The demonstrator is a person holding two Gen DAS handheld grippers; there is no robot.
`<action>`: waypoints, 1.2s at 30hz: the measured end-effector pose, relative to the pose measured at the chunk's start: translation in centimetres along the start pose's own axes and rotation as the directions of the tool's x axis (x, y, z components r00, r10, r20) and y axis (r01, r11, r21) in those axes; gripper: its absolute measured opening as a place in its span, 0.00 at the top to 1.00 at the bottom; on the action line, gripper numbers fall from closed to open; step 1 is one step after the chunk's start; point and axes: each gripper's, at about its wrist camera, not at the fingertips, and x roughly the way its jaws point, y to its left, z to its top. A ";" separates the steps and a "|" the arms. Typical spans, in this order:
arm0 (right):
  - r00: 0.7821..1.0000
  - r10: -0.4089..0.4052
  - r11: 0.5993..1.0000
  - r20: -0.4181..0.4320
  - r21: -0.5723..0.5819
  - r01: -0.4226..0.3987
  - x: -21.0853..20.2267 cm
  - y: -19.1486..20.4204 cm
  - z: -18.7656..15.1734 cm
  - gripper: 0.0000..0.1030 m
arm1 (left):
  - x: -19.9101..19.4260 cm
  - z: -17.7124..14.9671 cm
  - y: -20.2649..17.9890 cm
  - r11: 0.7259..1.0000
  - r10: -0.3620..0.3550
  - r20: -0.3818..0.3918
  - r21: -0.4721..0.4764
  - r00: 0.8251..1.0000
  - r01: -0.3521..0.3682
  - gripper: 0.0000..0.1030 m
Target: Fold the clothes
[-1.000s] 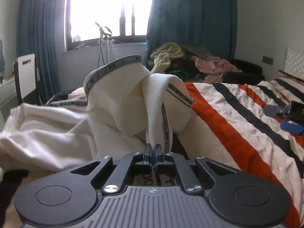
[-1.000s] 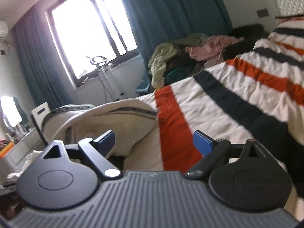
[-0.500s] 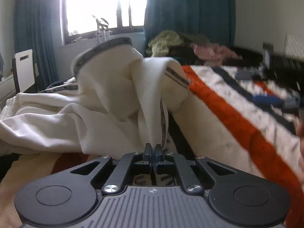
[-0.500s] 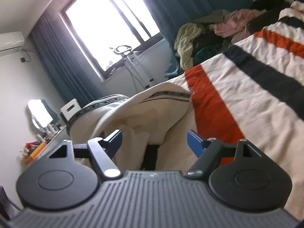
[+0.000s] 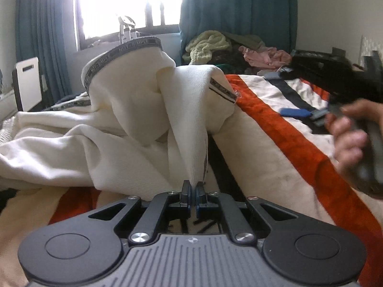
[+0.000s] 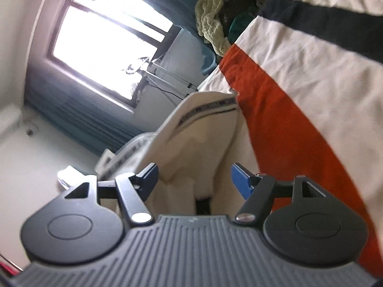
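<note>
A cream-white garment [image 5: 134, 119] with dark lettered trim bands lies bunched on the striped bed. My left gripper [image 5: 192, 189] is shut on a fold of it and holds that fold pulled up toward the camera. The garment also shows in the right wrist view [image 6: 198, 138], straight ahead. My right gripper [image 6: 194, 175] is open and empty, tilted sideways, with its blue pads on either side of the garment's near edge. It also shows in the left wrist view [image 5: 308, 113], held by a hand at the right.
The bed cover [image 5: 275, 148] has orange, black and cream stripes. A heap of other clothes [image 5: 229, 47] lies at the bed's far end by teal curtains [image 5: 237, 12]. A bright window [image 5: 129, 4] and a white chair [image 5: 26, 81] are at the left.
The right gripper has swung in from the right toward the garment and rolled sideways, staying open. The left gripper has kept its hold and pulled the fold lower and nearer.
</note>
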 end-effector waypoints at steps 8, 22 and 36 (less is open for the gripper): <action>0.998 0.026 0.999 -0.066 0.041 -0.023 11.9 2.6 5.2 0.31 | 2.1 1.1 1.1 0.990 -0.091 -0.029 -0.109 0.995 0.087 0.97; 0.973 -0.216 0.974 -0.077 0.056 0.221 22.3 1.3 8.8 0.94 | 6.8 2.1 2.9 0.979 -0.169 0.076 -0.107 0.983 0.176 0.96; 0.883 -0.204 0.938 0.423 -0.175 0.301 -7.3 6.6 13.0 0.94 | 4.1 2.6 2.8 0.944 -0.245 0.171 -0.181 0.954 0.275 0.95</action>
